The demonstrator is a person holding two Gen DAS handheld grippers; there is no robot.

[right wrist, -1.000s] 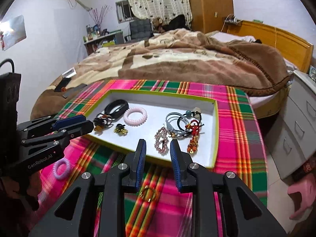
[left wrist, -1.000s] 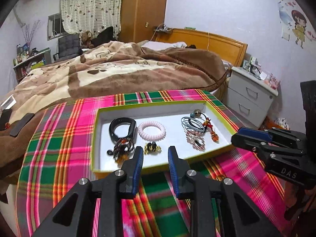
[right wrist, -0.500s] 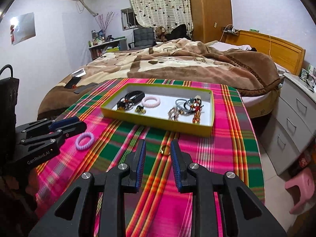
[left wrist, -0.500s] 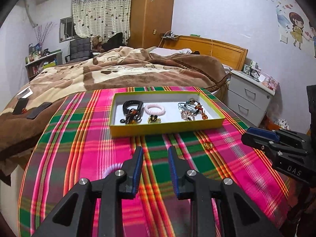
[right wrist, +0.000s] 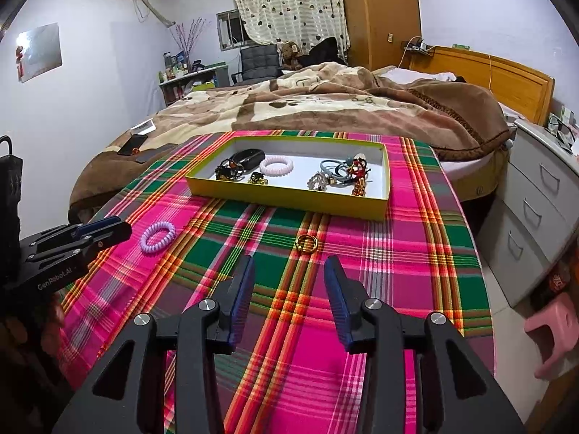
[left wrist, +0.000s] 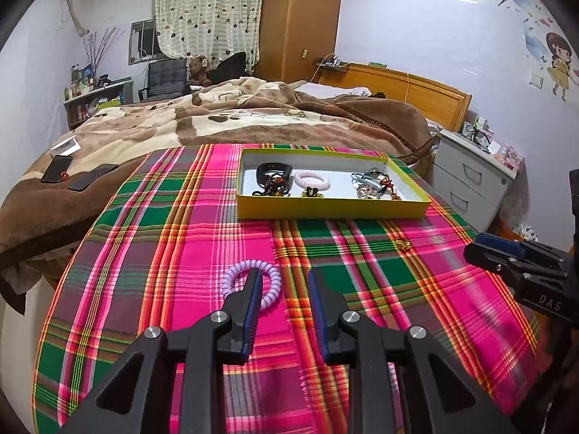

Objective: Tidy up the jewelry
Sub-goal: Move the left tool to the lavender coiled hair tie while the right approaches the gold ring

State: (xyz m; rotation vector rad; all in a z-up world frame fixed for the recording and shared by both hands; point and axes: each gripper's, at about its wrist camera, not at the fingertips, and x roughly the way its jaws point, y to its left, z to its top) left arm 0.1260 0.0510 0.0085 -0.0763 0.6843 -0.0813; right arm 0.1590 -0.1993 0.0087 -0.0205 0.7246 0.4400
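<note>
Left wrist view: the left gripper (left wrist: 282, 282) hangs over the plaid cloth (left wrist: 152, 224), jaws apart and empty; its left fingertip overlaps the purple coil (left wrist: 269, 282) lying mid-cloth. The tray (left wrist: 325, 213) sits toward the cloth's far edge, bare cloth between. A gold ring (left wrist: 402, 243) lies nearer the right edge.

Right wrist view: the right gripper (right wrist: 287, 271) is opening, nothing between its jaws. The ring (right wrist: 306, 243) lies just ahead, short of the tray (right wrist: 286, 199). The coil (right wrist: 157, 236) lies near the left edge, beside the left gripper (right wrist: 108, 229).
</note>
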